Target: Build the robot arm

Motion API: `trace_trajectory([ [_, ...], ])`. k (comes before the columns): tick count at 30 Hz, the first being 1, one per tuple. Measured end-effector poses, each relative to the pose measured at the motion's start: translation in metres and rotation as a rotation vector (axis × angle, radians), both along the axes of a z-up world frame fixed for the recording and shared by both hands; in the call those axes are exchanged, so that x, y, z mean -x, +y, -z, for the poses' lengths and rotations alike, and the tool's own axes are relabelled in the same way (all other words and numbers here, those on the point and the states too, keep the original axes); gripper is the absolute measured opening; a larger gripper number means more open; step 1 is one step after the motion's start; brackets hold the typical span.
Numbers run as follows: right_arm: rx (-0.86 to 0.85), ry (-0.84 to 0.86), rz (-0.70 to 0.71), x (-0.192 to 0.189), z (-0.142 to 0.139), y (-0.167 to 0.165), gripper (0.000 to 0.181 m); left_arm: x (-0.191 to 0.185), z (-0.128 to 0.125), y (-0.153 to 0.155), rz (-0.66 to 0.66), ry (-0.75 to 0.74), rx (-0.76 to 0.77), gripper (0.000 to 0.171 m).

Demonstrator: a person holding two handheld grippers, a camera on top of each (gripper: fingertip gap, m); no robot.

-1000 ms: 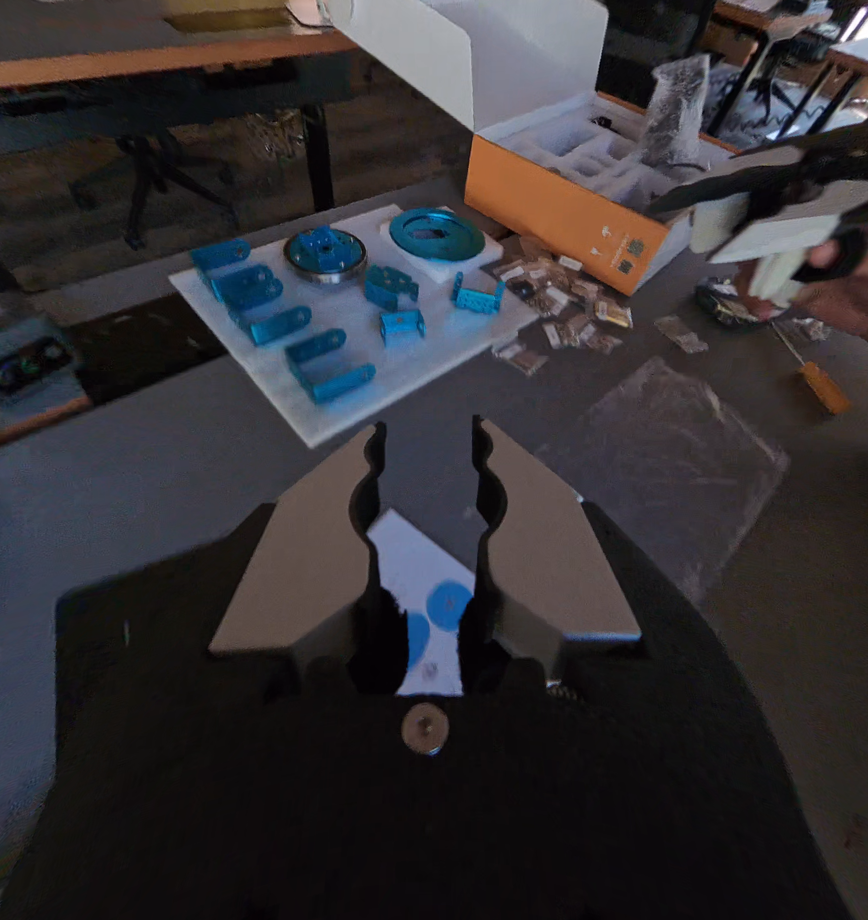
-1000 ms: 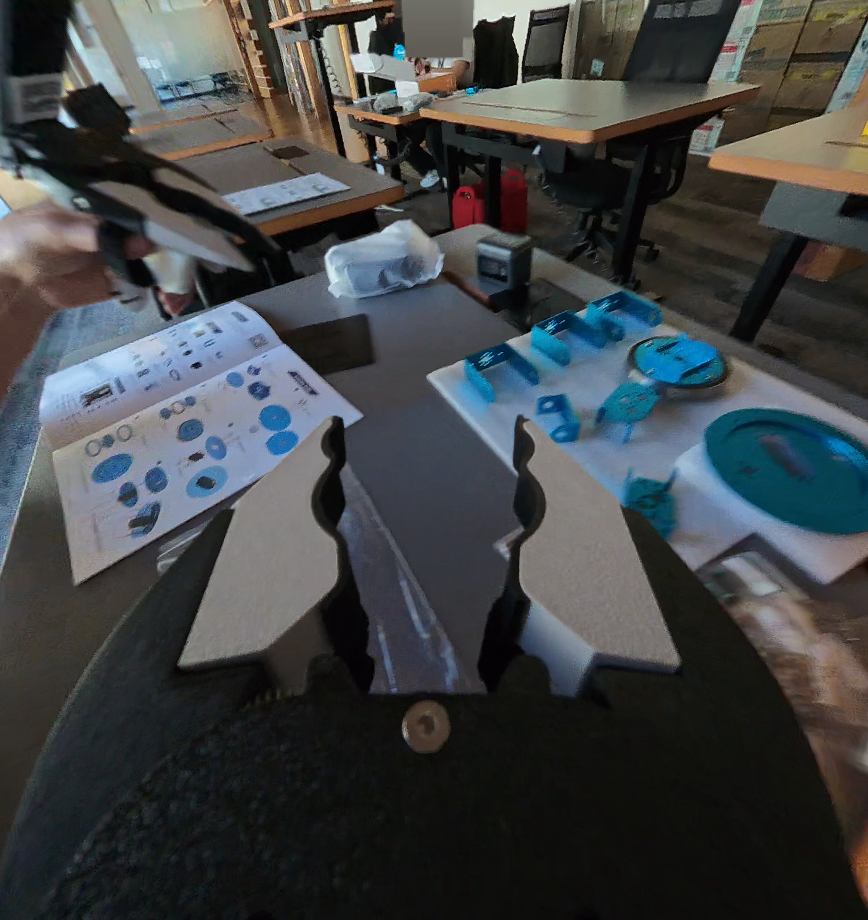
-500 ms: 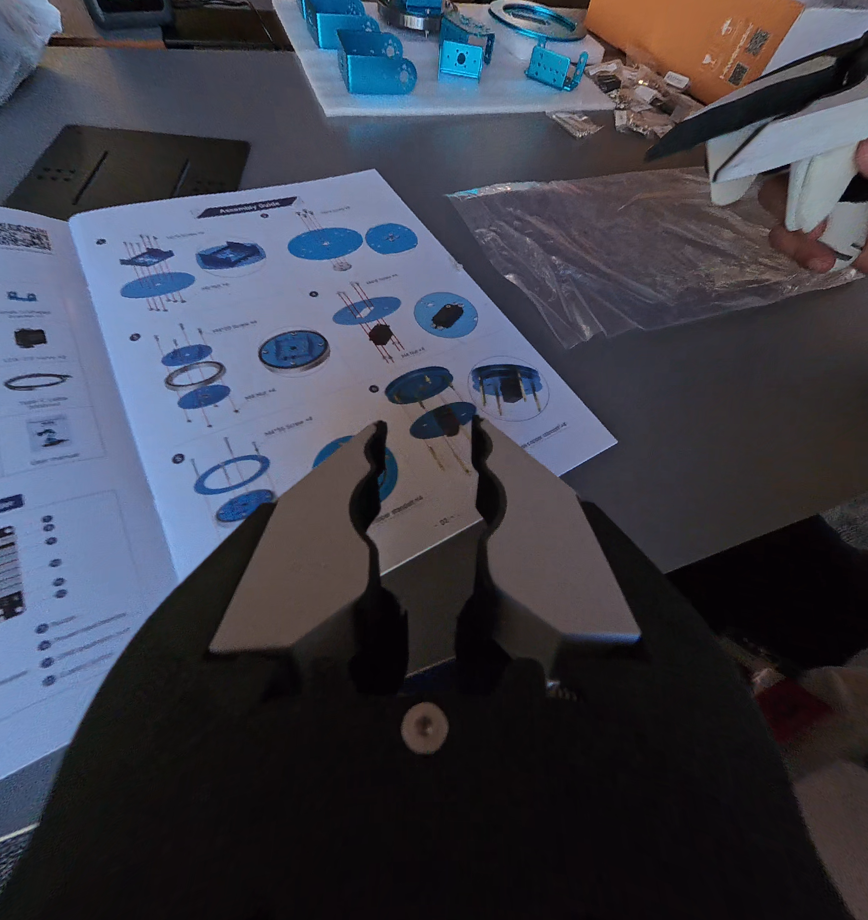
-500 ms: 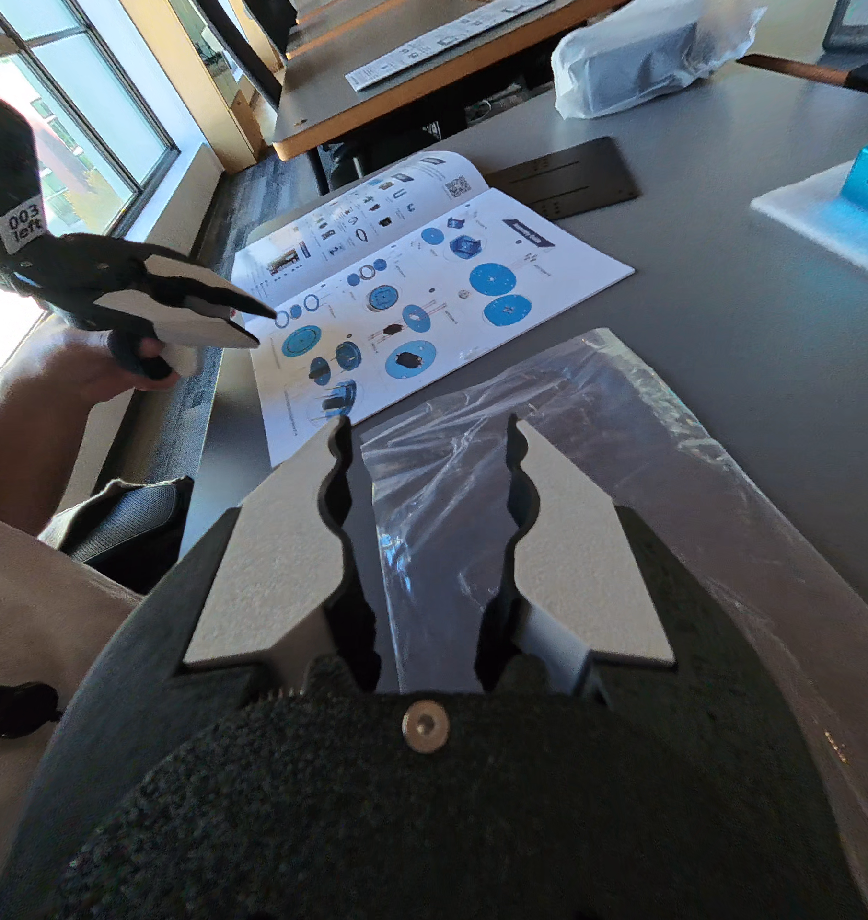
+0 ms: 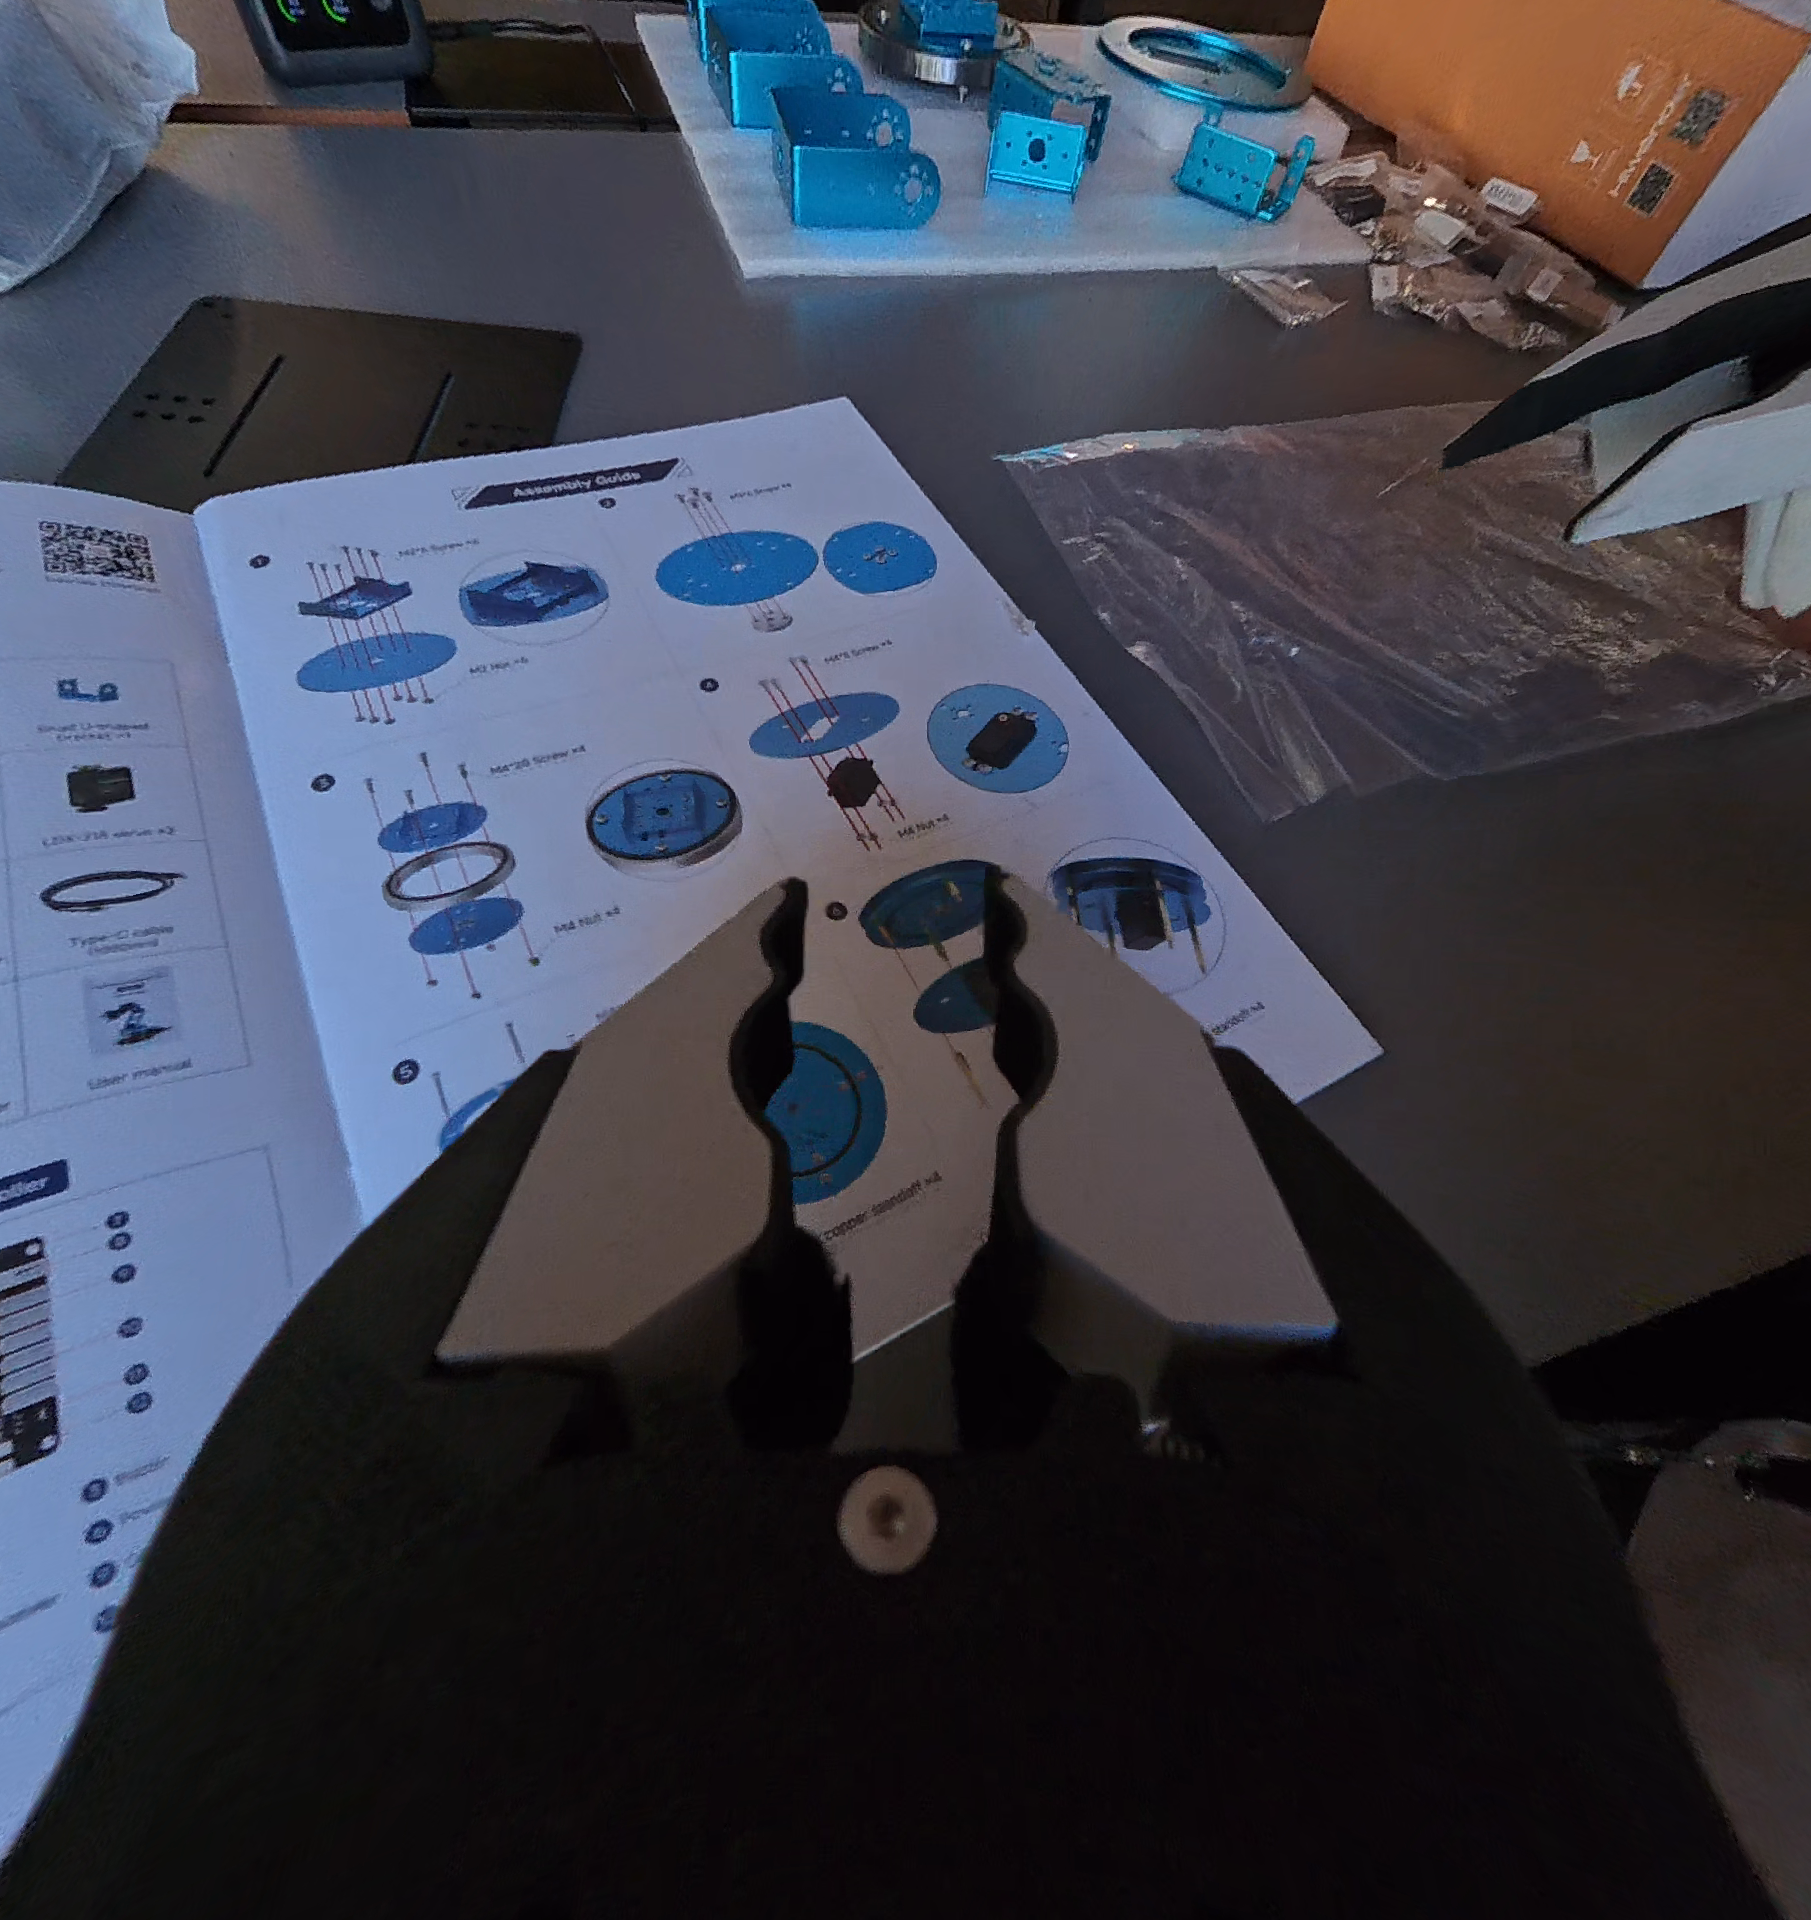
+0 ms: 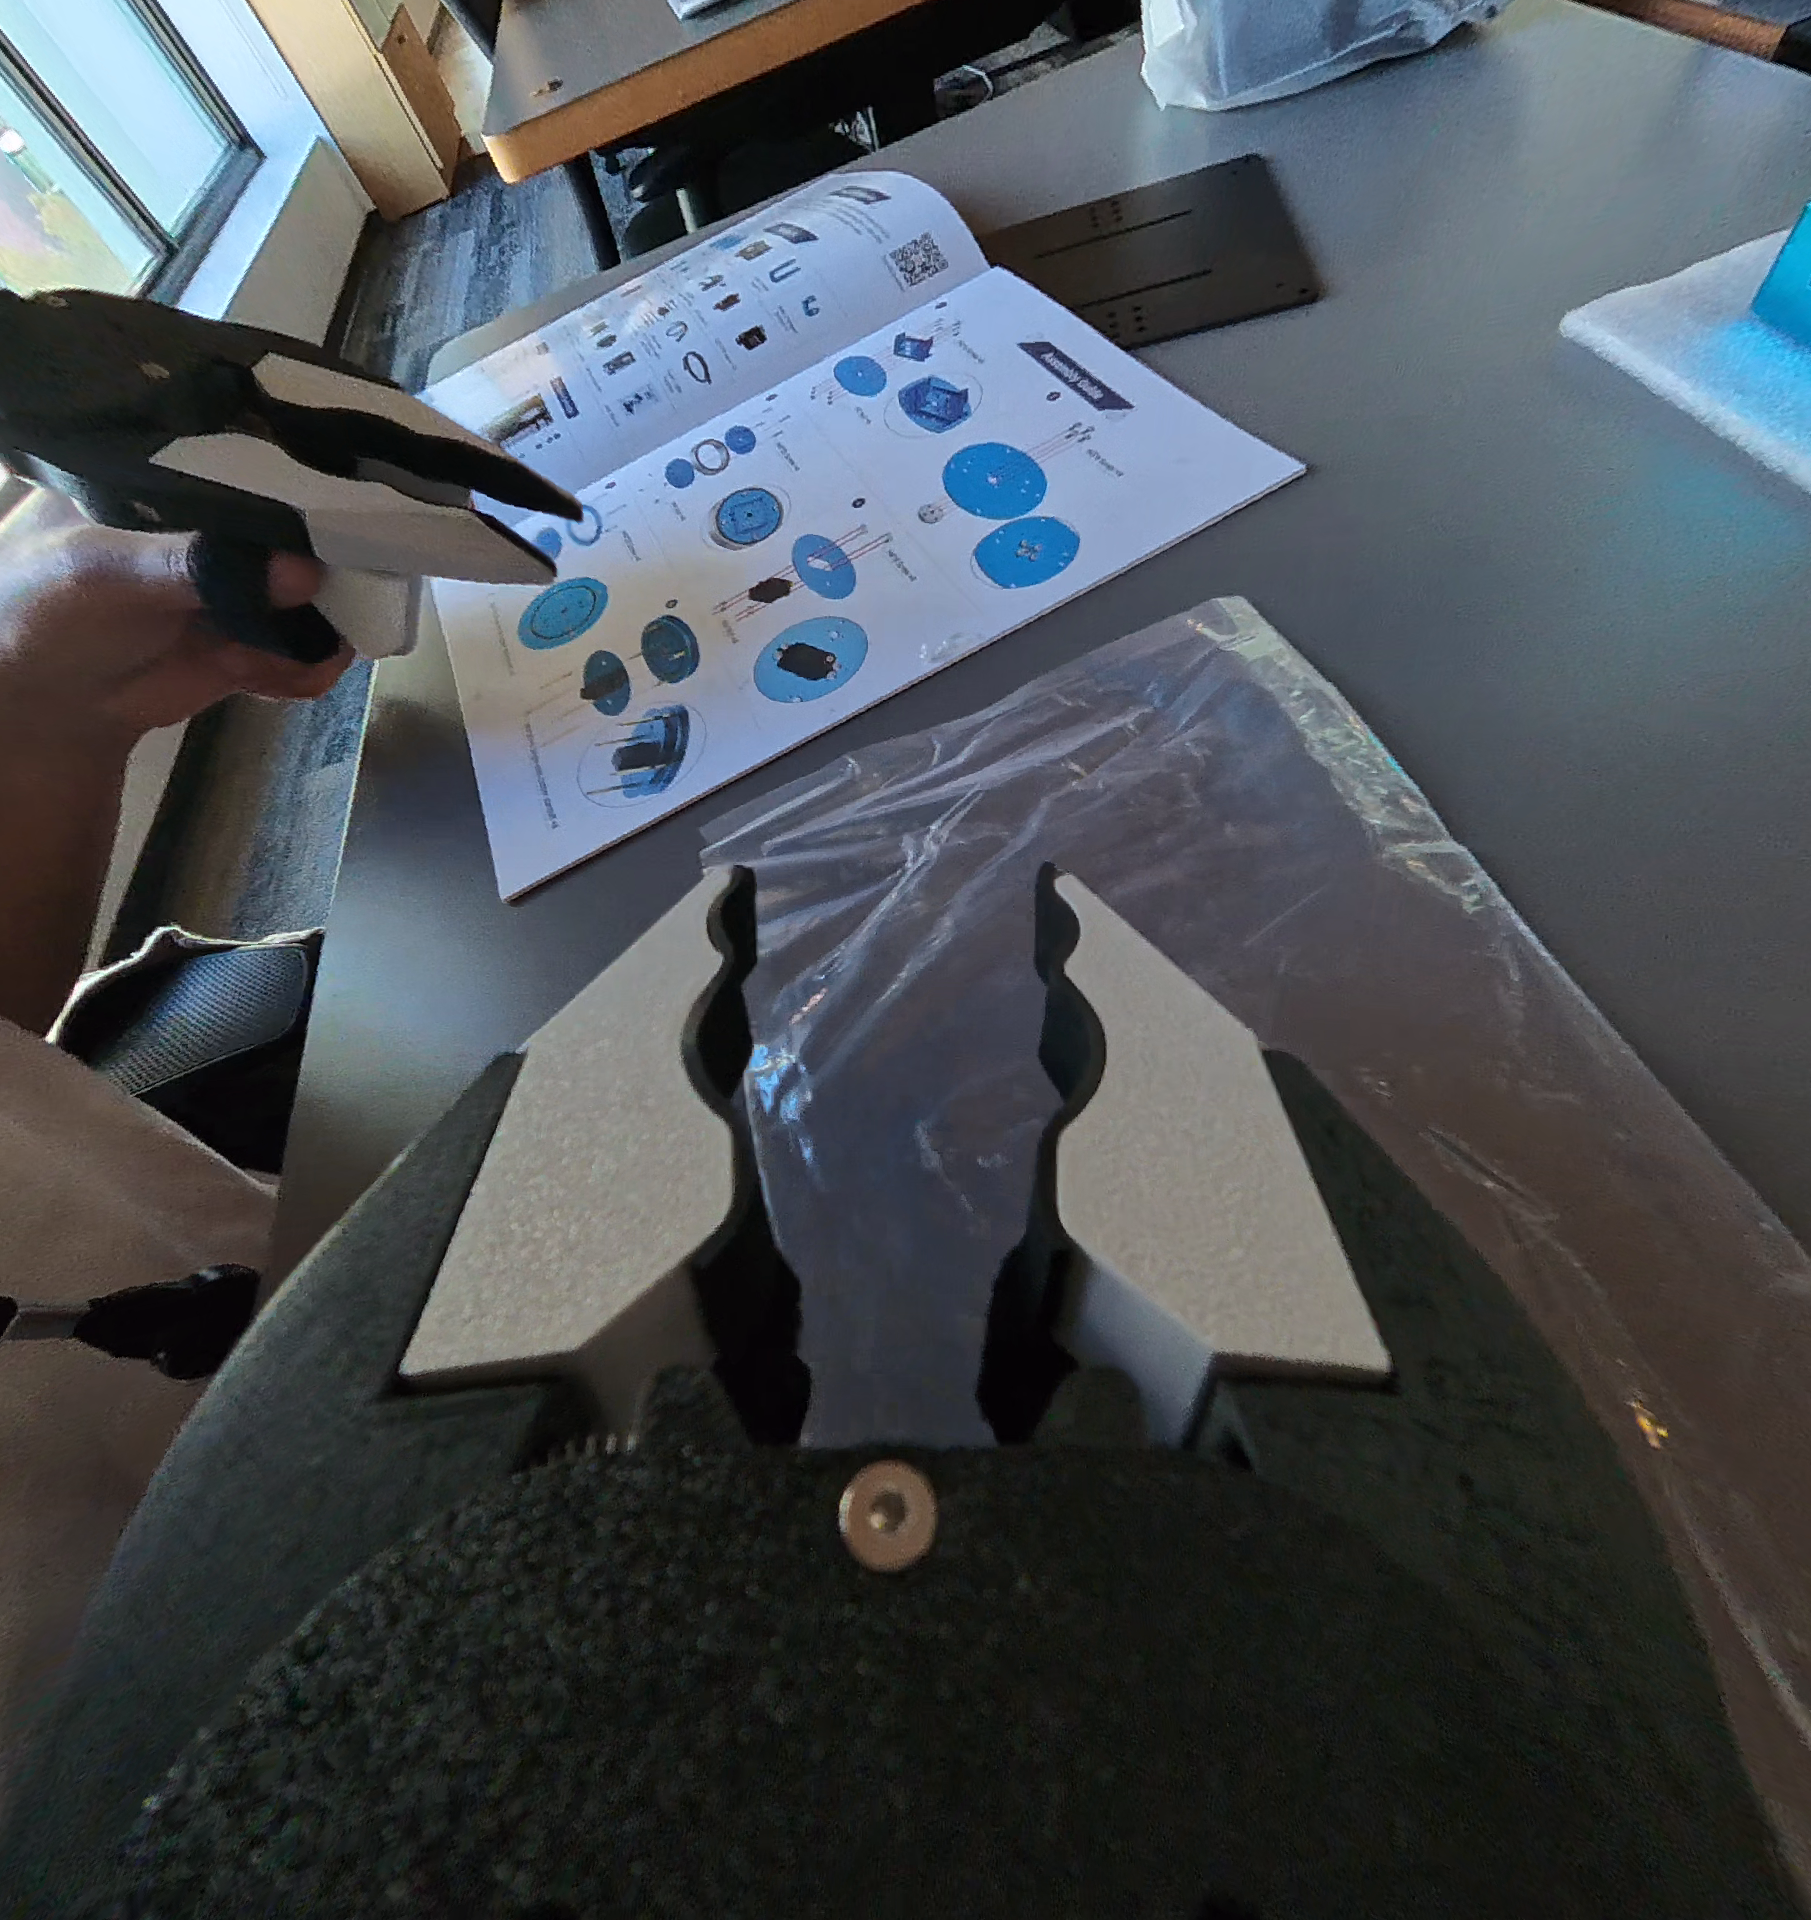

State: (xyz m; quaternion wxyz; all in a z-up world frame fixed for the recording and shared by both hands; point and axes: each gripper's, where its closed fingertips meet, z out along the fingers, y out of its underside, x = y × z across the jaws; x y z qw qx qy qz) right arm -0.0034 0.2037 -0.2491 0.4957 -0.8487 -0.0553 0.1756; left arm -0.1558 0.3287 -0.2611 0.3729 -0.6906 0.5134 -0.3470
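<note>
The left gripper (image 5: 896, 914) is hanging released and empty over the near corner of the open booklet (image 5: 610, 748), jaws parted. The right gripper (image 6: 890, 899), also released and empty, is hovering over the clear bag (image 6: 1244, 831) lying just beside the booklet. Any pinch on either flat sheet is likely going to need a low approach at an edge.

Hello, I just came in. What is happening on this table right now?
A person holds a two-finger gripper in each hand above a grey table. The left gripper hovers open over an open instruction booklet and holds nothing. The right gripper hovers open over a clear plastic bag, also empty. Farther back, blue metal parts lie on a white foam sheet, beside an orange box.
</note>
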Motion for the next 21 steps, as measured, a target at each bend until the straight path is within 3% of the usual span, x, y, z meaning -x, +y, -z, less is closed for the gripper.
trace_trajectory([
  [3,-0.007,-0.028,0.018,-0.006,-0.002,-0.001,0.051,0.0,0.004,0.008,-0.041,0.023,0.008,0.034],
  [14,0.024,-0.059,0.006,-0.002,0.007,0.0,0.047,0.012,-0.002,-0.008,-0.036,-0.04,-0.019,0.033],
  [17,0.029,-0.071,0.006,-0.002,0.008,0.0,0.046,0.018,0.005,-0.022,0.026,-0.009,0.009,0.034],
  [21,0.025,-0.061,0.0,0.0,0.006,-0.001,0.046,0.034,0.002,-0.007,-0.042,0.006,-0.014,0.034],
])
